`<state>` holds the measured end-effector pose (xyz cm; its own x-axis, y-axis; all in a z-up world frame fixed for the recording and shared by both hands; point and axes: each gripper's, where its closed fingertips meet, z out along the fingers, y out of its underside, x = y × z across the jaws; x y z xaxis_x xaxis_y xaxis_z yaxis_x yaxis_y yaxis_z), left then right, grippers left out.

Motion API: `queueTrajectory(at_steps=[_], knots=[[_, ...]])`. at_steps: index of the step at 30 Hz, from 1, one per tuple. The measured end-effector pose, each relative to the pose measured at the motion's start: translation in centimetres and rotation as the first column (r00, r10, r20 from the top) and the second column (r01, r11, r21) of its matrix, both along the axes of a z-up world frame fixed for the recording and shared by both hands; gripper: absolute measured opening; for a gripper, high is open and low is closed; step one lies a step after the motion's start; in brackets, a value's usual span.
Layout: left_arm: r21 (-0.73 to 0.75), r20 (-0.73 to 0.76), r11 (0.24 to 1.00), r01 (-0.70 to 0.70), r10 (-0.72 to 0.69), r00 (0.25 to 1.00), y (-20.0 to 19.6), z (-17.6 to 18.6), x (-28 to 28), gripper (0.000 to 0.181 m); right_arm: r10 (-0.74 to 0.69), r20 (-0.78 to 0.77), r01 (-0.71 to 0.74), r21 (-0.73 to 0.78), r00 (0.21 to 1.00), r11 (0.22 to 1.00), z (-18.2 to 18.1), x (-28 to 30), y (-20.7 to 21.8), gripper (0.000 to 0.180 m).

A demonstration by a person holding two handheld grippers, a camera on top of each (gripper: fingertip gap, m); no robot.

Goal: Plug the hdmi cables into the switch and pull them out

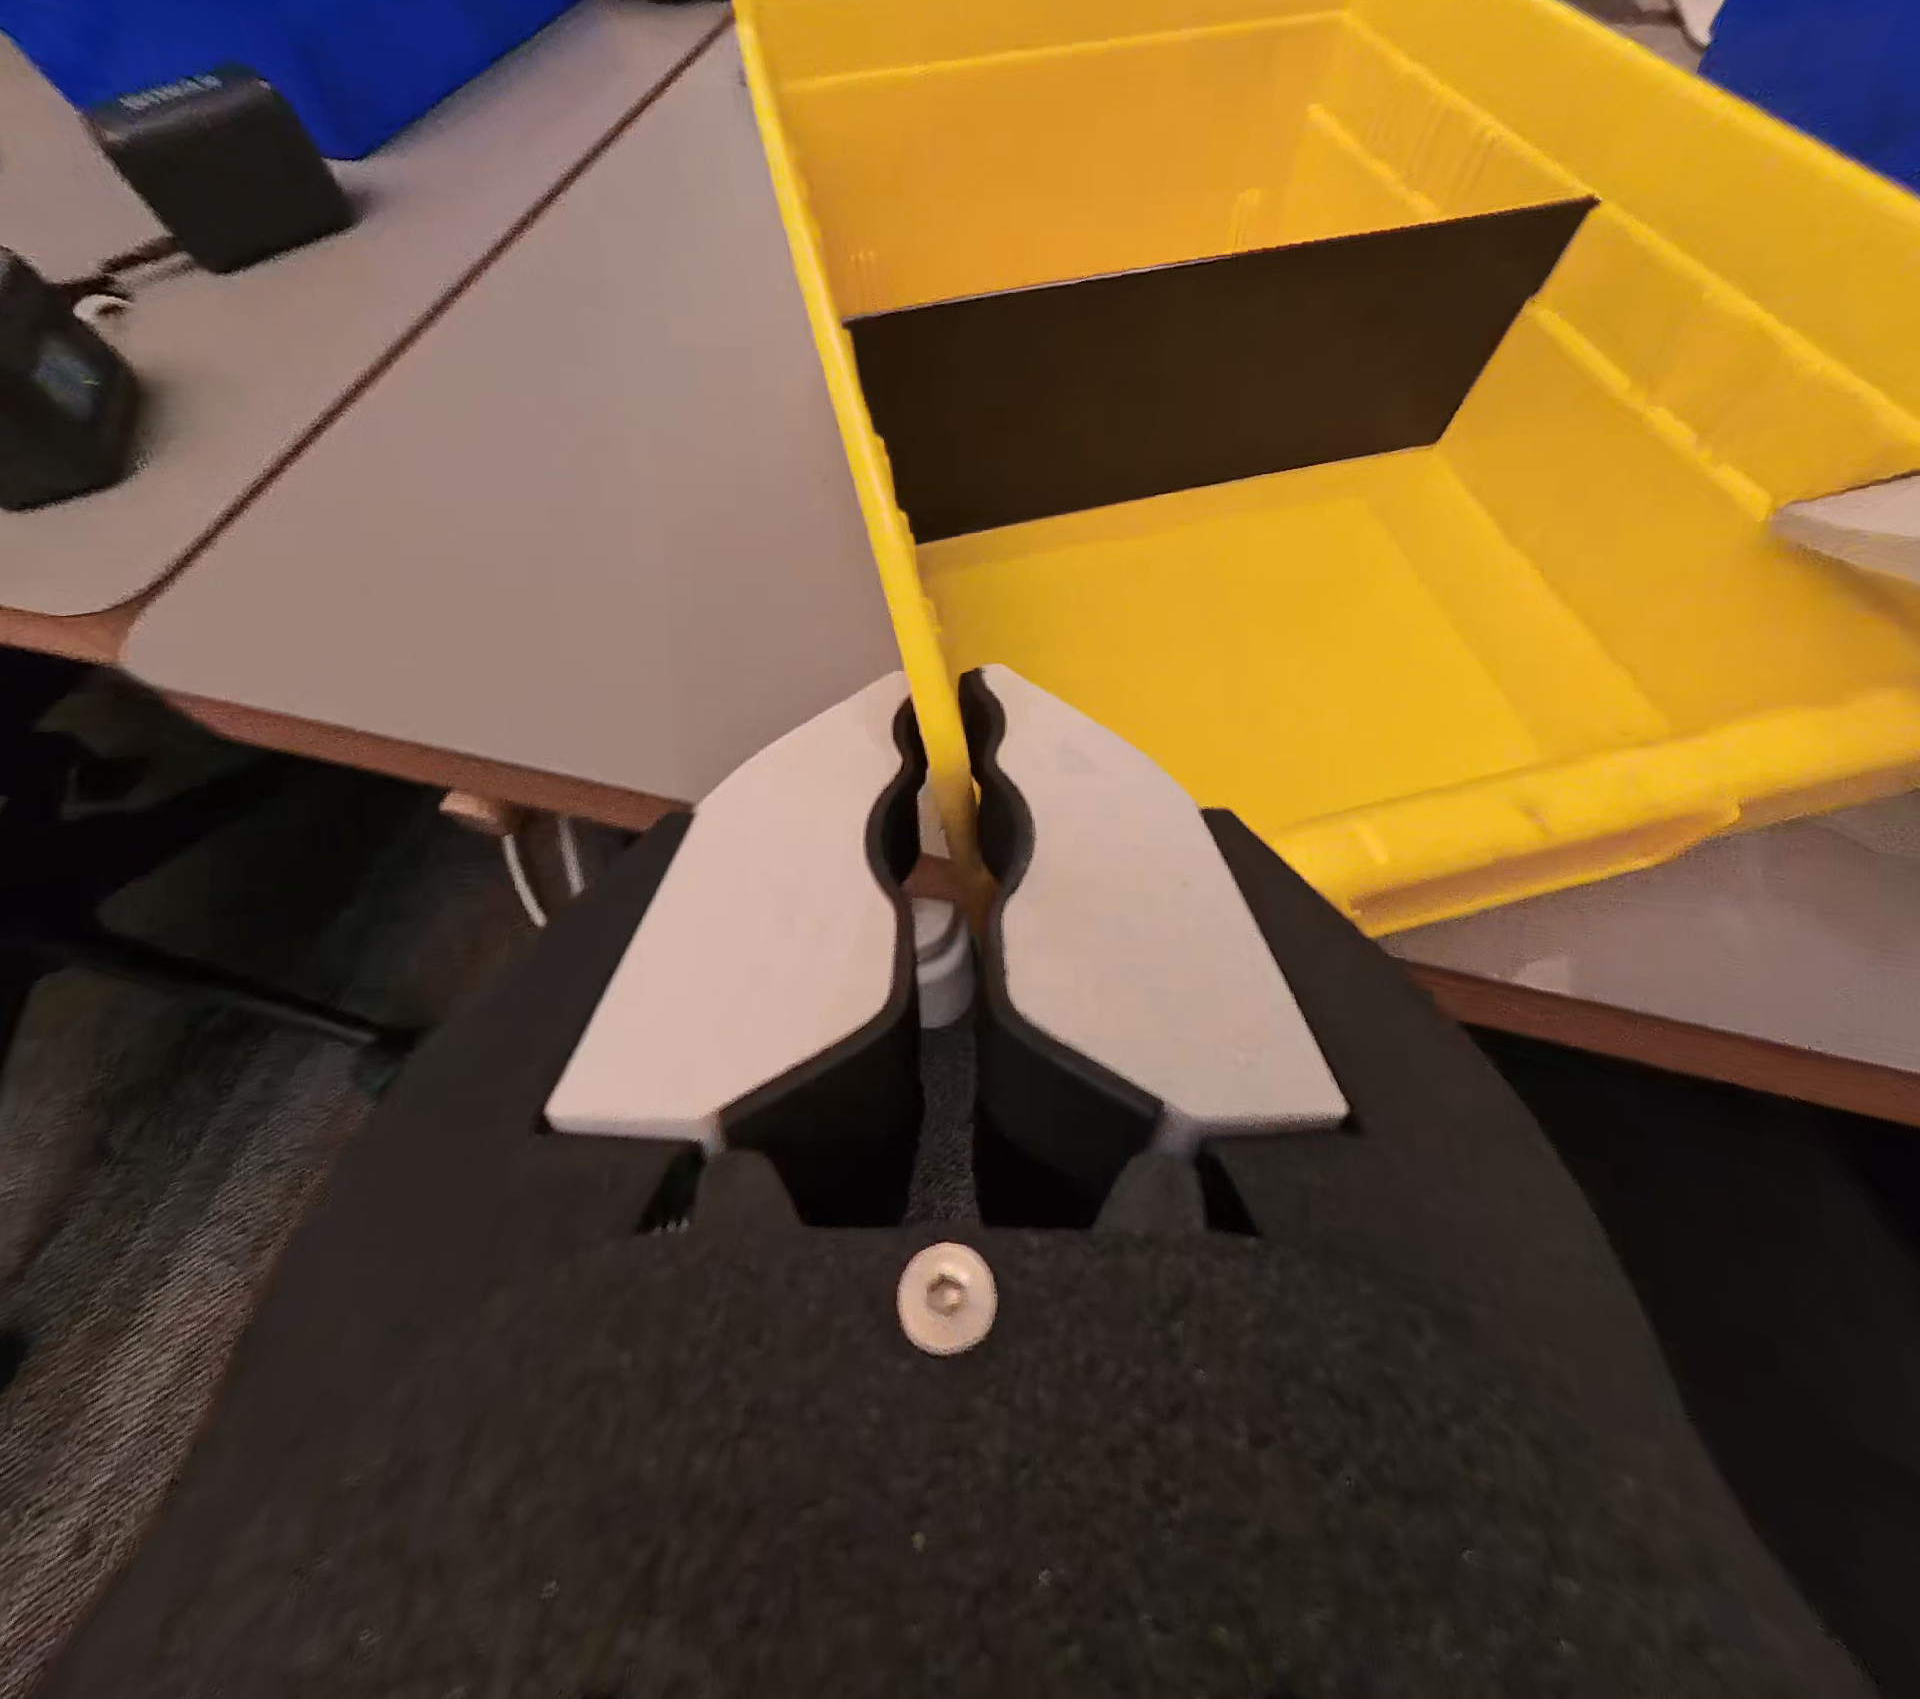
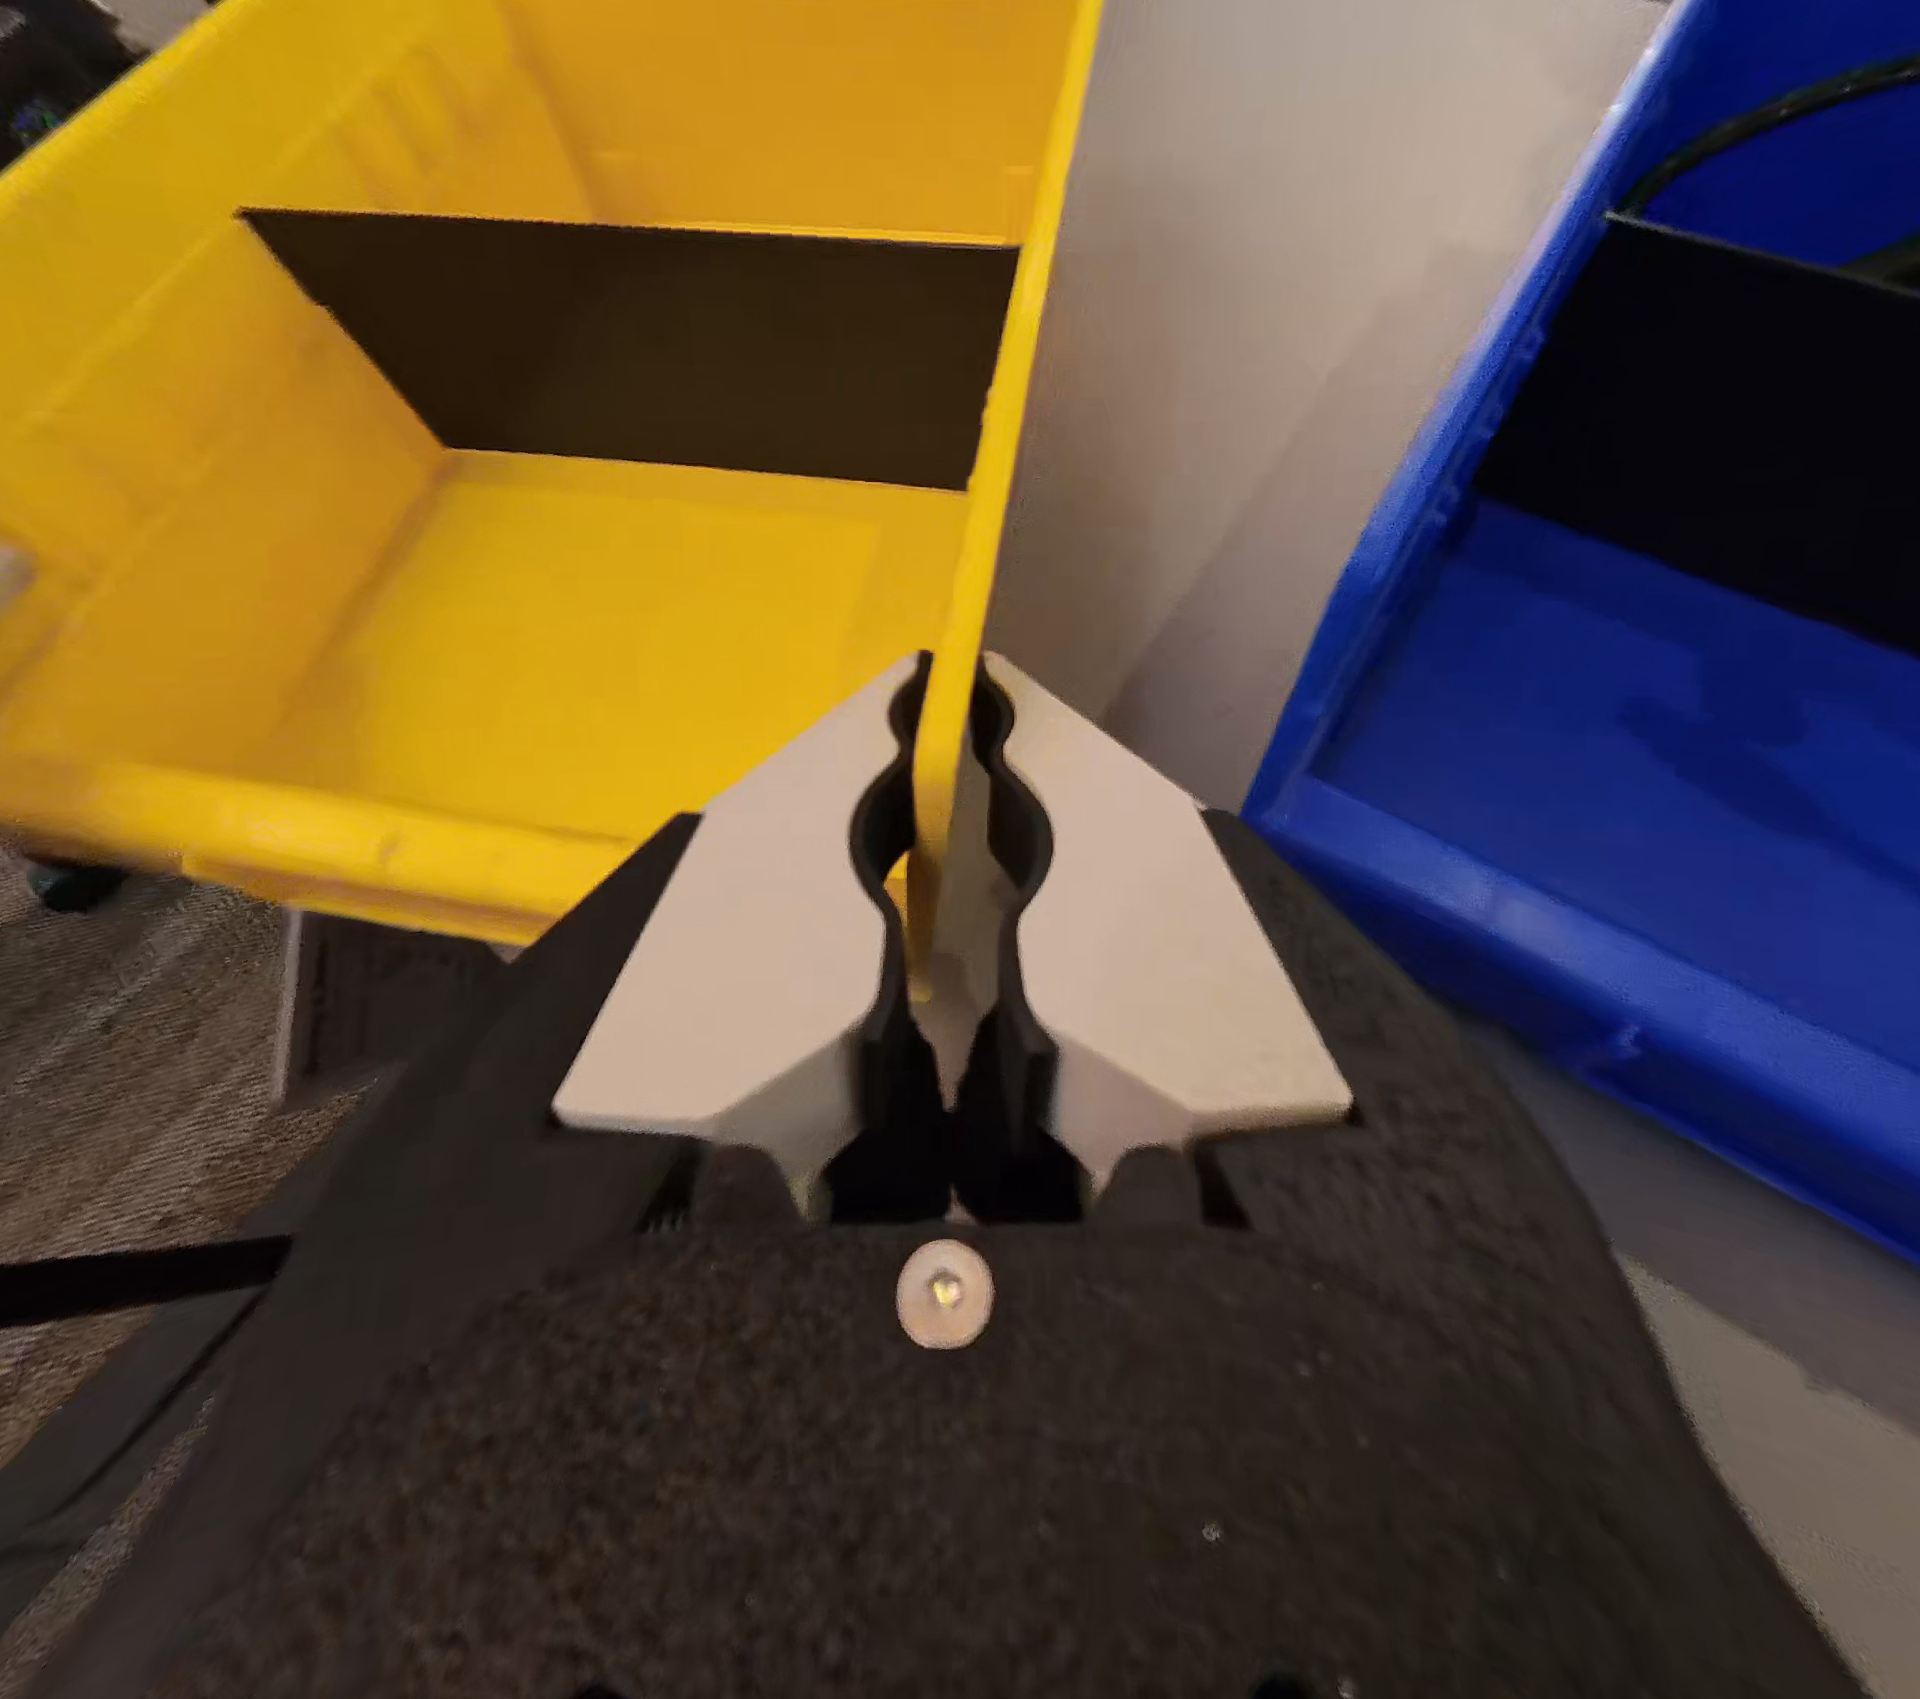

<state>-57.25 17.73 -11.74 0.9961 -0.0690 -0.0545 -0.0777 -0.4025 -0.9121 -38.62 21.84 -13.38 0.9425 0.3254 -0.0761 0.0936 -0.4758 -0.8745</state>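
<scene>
Bin: yellow bin (image 1: 1226,662), black divider (image 1: 1195,371) across its middle, fills frame centre.
My left gripper (image 1: 943,693): clamped on bin's left wall.
My right gripper (image 2: 951,673): clamped on right wall.
Cables, switch: I cannot see them.

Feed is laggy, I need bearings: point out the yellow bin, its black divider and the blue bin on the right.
yellow bin (image 1: 1195,693): left wrist view, bare floor of near compartment.
black divider (image 2: 665,350): right wrist view, middle of its face.
blue bin (image 2: 1621,776): right wrist view, bare floor.
</scene>
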Motion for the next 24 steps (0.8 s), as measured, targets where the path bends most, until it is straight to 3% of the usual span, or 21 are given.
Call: queueTrajectory(at_steps=[4,10,16,19,22,24], knots=[[0.159,-0.057,0.986,-0.043,0.053,0.997,-1.7,4.2,0.4,0.005,-0.013,-0.010,0.014,0.118,1.000,0.993,3.1,0.1,-0.8,0.003],[0.434,-0.042,0.901,0.015,0.004,0.999,-1.2,14.4,7.0,0.004,-0.126,-0.062,0.140,0.389,0.990,0.911,14.0,6.6,-1.3,0.003],[0.553,-0.074,0.797,0.244,-0.245,0.967,2.7,24.3,23.0,0.005,-0.301,-0.126,0.319,0.552,0.945,0.771,24.5,22.6,-2.7,0.004],[0.586,-0.064,0.743,0.324,-0.356,0.932,4.1,27.6,33.1,0.004,-0.423,-0.143,0.422,0.582,0.895,0.695,28.2,32.4,-3.6,0.004],[0.576,-0.025,0.714,0.397,-0.470,0.882,4.3,27.5,43.6,0.004,-0.557,-0.133,0.527,0.557,0.820,0.642,28.5,42.5,-5.2,0.003],[0.530,-0.008,0.725,0.440,-0.514,0.858,4.2,24.9,50.0,0.004,-0.636,-0.082,0.587,0.492,0.767,0.643,26.4,48.9,-6.0,0.003]])
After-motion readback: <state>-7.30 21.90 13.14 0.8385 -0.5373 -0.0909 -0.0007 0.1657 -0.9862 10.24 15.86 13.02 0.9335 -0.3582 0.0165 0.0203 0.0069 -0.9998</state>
